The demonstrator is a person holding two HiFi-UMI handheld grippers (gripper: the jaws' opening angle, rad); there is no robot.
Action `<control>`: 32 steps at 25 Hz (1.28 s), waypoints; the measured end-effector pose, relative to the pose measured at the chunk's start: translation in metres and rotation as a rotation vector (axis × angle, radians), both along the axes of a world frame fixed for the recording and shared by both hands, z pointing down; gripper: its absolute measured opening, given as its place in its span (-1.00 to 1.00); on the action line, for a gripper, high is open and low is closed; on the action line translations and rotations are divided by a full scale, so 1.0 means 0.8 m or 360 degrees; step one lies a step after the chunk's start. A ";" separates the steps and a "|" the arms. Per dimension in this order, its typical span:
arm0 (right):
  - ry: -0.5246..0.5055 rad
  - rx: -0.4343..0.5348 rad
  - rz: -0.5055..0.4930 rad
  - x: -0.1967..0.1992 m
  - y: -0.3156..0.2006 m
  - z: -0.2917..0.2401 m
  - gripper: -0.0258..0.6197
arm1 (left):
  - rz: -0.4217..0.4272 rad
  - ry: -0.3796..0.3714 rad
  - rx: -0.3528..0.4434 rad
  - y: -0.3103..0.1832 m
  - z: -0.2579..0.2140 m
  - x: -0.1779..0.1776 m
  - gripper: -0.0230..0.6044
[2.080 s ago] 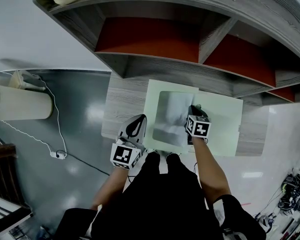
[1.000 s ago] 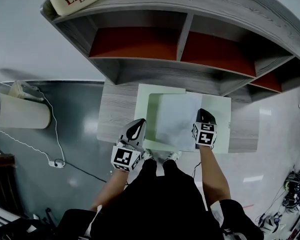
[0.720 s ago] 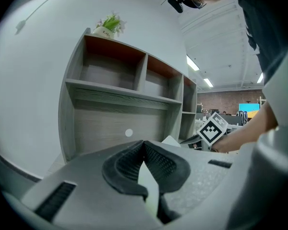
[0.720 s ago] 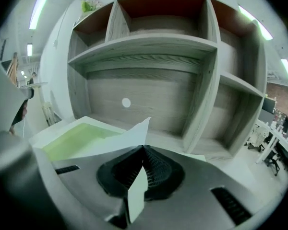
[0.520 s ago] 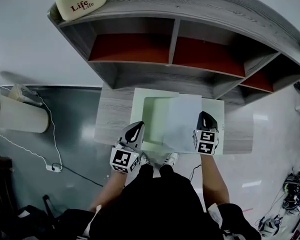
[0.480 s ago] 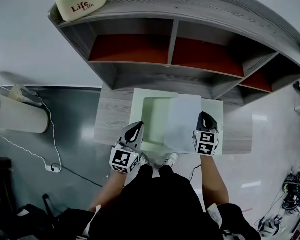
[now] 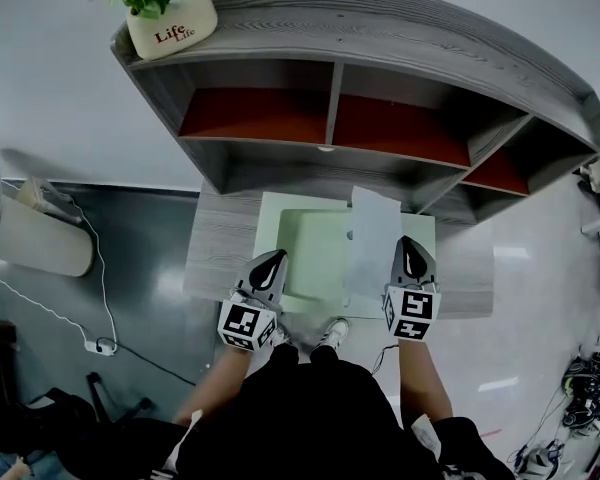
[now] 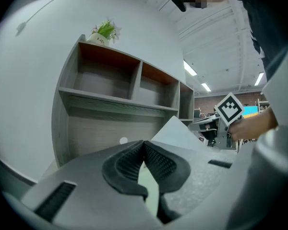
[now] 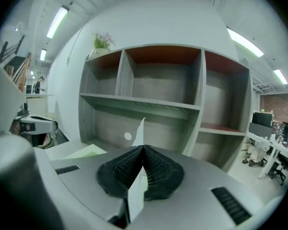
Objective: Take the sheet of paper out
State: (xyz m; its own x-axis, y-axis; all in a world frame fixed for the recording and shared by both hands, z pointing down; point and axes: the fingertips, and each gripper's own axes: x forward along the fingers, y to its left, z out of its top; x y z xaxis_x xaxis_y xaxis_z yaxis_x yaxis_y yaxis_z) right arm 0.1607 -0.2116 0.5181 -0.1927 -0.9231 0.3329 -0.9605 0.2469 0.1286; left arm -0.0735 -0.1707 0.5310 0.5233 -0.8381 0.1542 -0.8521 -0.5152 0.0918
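Observation:
A white sheet of paper point(image 7: 372, 236) stands lifted over the desk, pinched at its near right edge by my right gripper point(image 7: 408, 246), which is shut on it. In the right gripper view the sheet point(image 9: 136, 188) runs edge-on between the closed pads of that gripper point(image 9: 143, 150). A pale green folder point(image 7: 310, 248) lies flat on the desk. My left gripper point(image 7: 272, 260) is shut on the folder's near left edge; a pale green strip point(image 8: 147, 189) shows between its closed pads. The left gripper view also shows the raised sheet point(image 8: 175, 131) and the right gripper's marker cube point(image 8: 229, 108).
The grey wooden desk point(image 7: 215, 253) carries a shelf unit point(image 7: 330, 118) with red-backed compartments close behind the folder. A flower pot point(image 7: 170, 23) sits on its top left. A cable point(image 7: 90, 343) and a pale cylinder point(image 7: 35, 238) are on the floor at left.
My right gripper has risen with the white sheet, which has come up off the green folder and shifted right. The left gripper has stayed at the folder's edge.

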 end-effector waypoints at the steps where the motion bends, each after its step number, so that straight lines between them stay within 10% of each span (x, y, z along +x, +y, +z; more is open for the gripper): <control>1: -0.0008 0.0033 -0.0005 -0.002 0.001 -0.012 -0.85 | -0.0001 0.0003 0.0006 -0.001 -0.003 0.001 -0.91; 19: -0.0134 0.0529 -0.0163 -0.040 0.033 -0.178 -0.85 | -0.0036 0.0051 0.0212 -0.023 -0.082 -0.003 -0.91; 32: -0.0151 0.0599 -0.0212 -0.054 0.034 -0.203 -0.85 | -0.0048 0.0065 0.0291 -0.031 -0.116 -0.002 -0.91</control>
State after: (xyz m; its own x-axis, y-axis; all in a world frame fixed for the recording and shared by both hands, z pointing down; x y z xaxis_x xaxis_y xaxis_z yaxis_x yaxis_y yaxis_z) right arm 0.1172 -0.1840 0.3555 -0.3325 -0.9419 -0.0481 -0.9352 0.3226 0.1463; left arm -0.0750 -0.1952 0.4384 0.5002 -0.8656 -0.0228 -0.8650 -0.5007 0.0339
